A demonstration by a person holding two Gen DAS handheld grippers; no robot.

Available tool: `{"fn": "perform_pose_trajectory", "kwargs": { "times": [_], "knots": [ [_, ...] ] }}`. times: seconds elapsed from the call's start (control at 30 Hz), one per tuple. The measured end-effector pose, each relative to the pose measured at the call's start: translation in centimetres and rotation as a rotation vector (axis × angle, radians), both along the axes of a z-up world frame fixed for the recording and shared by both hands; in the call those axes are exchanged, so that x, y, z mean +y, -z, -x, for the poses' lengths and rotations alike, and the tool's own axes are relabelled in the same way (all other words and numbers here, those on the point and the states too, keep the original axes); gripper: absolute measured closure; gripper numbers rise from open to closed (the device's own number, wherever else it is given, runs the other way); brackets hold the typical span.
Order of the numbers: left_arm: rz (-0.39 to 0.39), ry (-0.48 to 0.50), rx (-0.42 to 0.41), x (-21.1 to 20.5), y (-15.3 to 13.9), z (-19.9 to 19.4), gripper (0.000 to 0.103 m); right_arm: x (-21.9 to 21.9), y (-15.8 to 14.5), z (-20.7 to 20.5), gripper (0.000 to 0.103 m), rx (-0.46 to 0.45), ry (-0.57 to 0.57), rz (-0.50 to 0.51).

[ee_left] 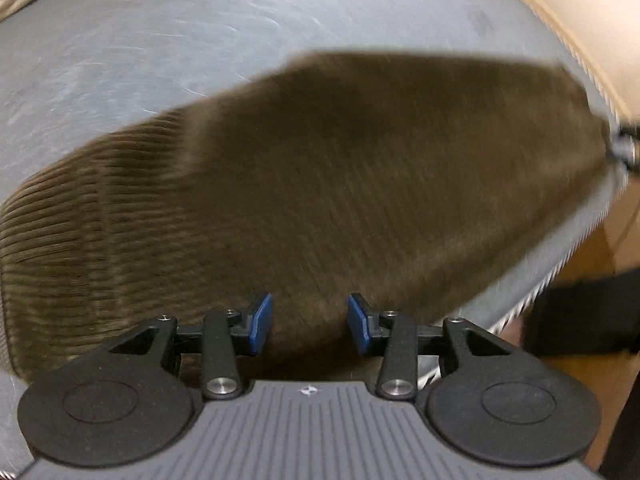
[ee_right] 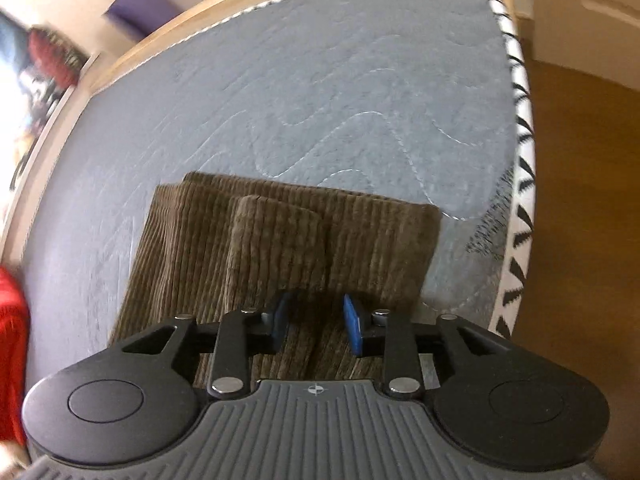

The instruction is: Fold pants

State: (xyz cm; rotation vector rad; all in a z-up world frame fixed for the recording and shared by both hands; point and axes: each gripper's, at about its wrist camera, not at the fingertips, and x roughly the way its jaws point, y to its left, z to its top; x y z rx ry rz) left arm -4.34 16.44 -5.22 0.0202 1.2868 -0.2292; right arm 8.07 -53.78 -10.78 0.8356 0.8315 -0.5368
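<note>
The brown corduroy pants [ee_left: 320, 184] lie on the grey quilted mattress [ee_left: 160, 40], blurred by motion in the left wrist view. My left gripper [ee_left: 310, 322] is open just above their near edge, with nothing between its blue pads [ee_left: 260, 320]. In the right wrist view the pants [ee_right: 280, 240] lie folded in layers, a smaller flap on top. My right gripper [ee_right: 316, 326] is open over their near part, holding nothing.
The mattress edge with black-and-white piping [ee_right: 520, 200] runs along the right, wooden floor [ee_right: 580, 220] beyond it. A wooden bed frame [ee_right: 160, 48] borders the far side. Red fabric [ee_right: 12, 340] lies at the left edge. A dark object [ee_left: 580, 312] sits at the right.
</note>
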Motion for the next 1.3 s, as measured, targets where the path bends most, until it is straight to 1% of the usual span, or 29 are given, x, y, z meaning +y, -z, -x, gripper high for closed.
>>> {"fn": "perform_pose_trajectory", "kwargs": {
  "times": [0.03,0.13,0.2,0.23,0.3,0.33,0.37,0.4,0.43,0.47,0.57,0.63,0.67,0.7,0.73,0.8,0.83,0.87,0.93,0.97,1.0,1.03,1.07,1.13,1.17,1.2,1.23,1.27,1.3],
  "knots": [
    [-0.01,0.02,0.009,-0.2,0.5,0.1,0.056,0.0,0.1,-0.1,0.066,-0.005,-0.011,0.002],
    [-0.043,0.078,0.009,-0.5,1.3,0.2,0.055,-0.3,0.2,-0.5,0.066,-0.025,-0.019,0.0],
    [-0.055,0.115,0.01,-0.5,1.6,0.7,0.052,-0.4,0.1,-0.6,0.065,-0.042,-0.022,-0.012],
    [-0.064,0.135,0.009,-0.8,1.8,0.5,0.051,-0.5,0.1,-0.7,0.068,-0.049,-0.019,-0.018],
    [-0.092,0.173,-0.002,-1.4,1.9,0.7,0.051,-0.6,-0.2,-0.6,0.078,-0.067,-0.016,-0.027],
    [-0.1,0.179,-0.005,-1.6,1.8,0.7,0.051,-0.6,-0.4,-0.6,0.091,-0.07,-0.015,-0.023],
    [-0.11,0.183,-0.007,-1.7,1.9,0.7,0.059,-0.6,-0.7,-0.6,0.095,-0.078,-0.02,-0.021],
    [-0.136,0.187,-0.017,-1.6,1.8,0.7,0.077,-0.7,-0.9,-0.4,0.099,-0.086,-0.023,-0.018],
    [-0.146,0.194,-0.023,-1.8,1.9,0.5,0.083,-0.7,-1.3,-0.4,0.1,-0.099,-0.026,-0.01],
    [-0.136,0.196,-0.027,-2.0,1.8,0.5,0.095,-0.7,-1.8,-0.3,0.101,-0.112,-0.031,0.008],
    [-0.094,0.194,-0.065,-1.1,-0.1,0.9,0.1,-0.5,-4.3,0.6,0.101,-0.168,-0.019,0.071],
    [-0.043,0.194,-0.071,-0.5,-1.1,1.3,0.1,-0.4,-5.7,1.5,0.101,-0.186,0.009,0.108],
    [-0.025,0.208,-0.06,-0.3,-1.2,1.6,0.1,-0.5,-6.0,1.9,0.101,-0.163,0.023,0.129],
    [-0.023,0.237,-0.042,-0.4,-1.1,2.0,0.1,-0.7,-5.8,2.0,0.101,-0.113,0.038,0.149],
    [-0.043,0.266,-0.021,-0.7,-0.6,2.3,0.1,-1.0,-5.4,2.1,0.101,-0.056,0.058,0.155],
    [-0.088,0.312,0.021,-1.3,0.6,2.9,0.099,-1.8,-3.6,2.1,0.101,0.056,0.079,0.116],
    [-0.098,0.325,0.027,-1.5,0.8,3.0,0.097,-2.2,-2.8,2.1,0.099,0.092,0.083,0.088],
    [-0.094,0.328,0.021,-1.4,0.6,3.0,0.094,-2.4,-2.4,2.1,0.095,0.097,0.087,0.066],
    [-0.031,0.283,-0.022,-0.6,-0.8,2.8,0.087,-2.4,-2.9,1.8,0.092,0.067,0.064,0.07],
    [0.023,0.241,-0.044,0.4,-1.8,2.7,0.079,-2.2,-3.3,1.5,0.09,0.063,0.04,0.094],
    [0.074,0.188,-0.071,1.6,-2.8,2.4,0.075,-1.9,-3.8,1.5,0.082,0.057,0.029,0.117],
    [0.101,0.135,-0.094,2.7,-3.5,2.2,0.075,-1.4,-4.2,1.6,0.074,0.042,0.024,0.136],
    [0.106,0.085,-0.11,3.7,-3.8,2.0,0.075,-1.1,-4.8,1.7,0.071,0.024,0.016,0.154],
    [0.048,-0.008,-0.11,5.6,-3.6,1.5,0.075,-0.9,-5.8,1.6,0.071,-0.001,-0.007,0.204],
    [0.002,-0.047,-0.08,6.3,-2.9,1.4,0.075,-0.6,-6.3,1.6,0.07,-0.013,-0.021,0.232],
    [-0.065,-0.08,-0.026,7.0,-1.7,1.3,0.076,-0.3,-6.5,1.6,0.069,-0.024,-0.036,0.249],
    [-0.14,-0.089,0.033,7.3,-0.4,1.4,0.076,0.0,-6.9,1.4,0.066,-0.032,-0.051,0.254],
    [-0.194,-0.064,0.069,7.1,0.7,1.7,0.077,0.4,-7.3,1.0,0.065,-0.038,-0.089,0.247],
    [-0.215,-0.025,0.063,6.8,0.8,2.1,0.077,0.8,-7.9,0.6,0.065,-0.043,-0.15,0.246]
  ]
}}
